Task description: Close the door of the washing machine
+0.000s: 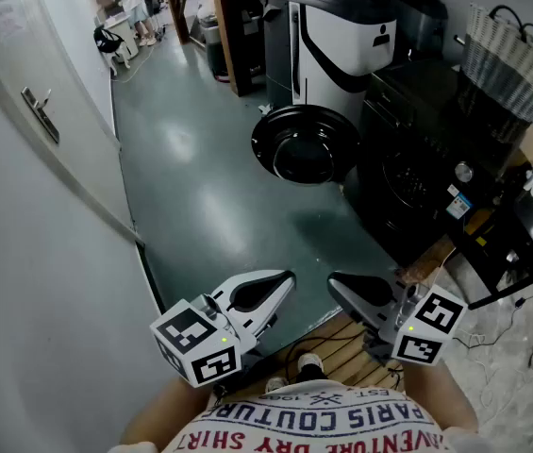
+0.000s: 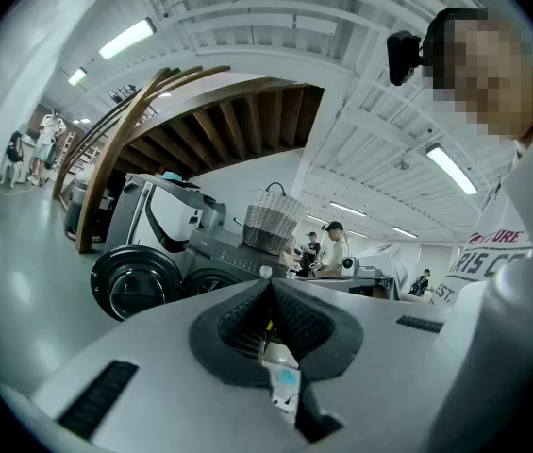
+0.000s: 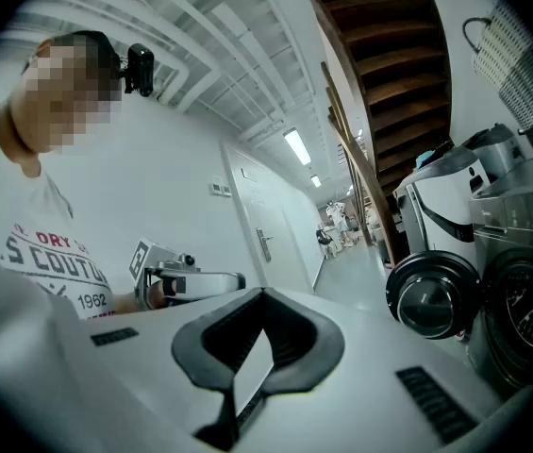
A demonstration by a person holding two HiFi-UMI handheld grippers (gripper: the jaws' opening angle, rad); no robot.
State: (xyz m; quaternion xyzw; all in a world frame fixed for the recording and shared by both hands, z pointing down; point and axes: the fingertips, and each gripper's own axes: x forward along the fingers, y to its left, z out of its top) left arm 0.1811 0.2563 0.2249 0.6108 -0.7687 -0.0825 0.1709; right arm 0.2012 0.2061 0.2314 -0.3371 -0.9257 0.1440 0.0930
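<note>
Left hand-held gripper (image 1: pixel 283 281) and right hand-held gripper (image 1: pixel 335 282) closed, empty; washing machine door (image 1: pixel 304 145) open.

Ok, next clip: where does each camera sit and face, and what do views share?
Head view: on the person's head, facing steeply down at the washing machine; left gripper, right gripper, shirt show.
Left gripper view: on that gripper, along shut jaws toward the machine; shirt at right.
Right gripper view: on that gripper, toward the corridor; left gripper shows.
Shared: all show the open door.
</note>
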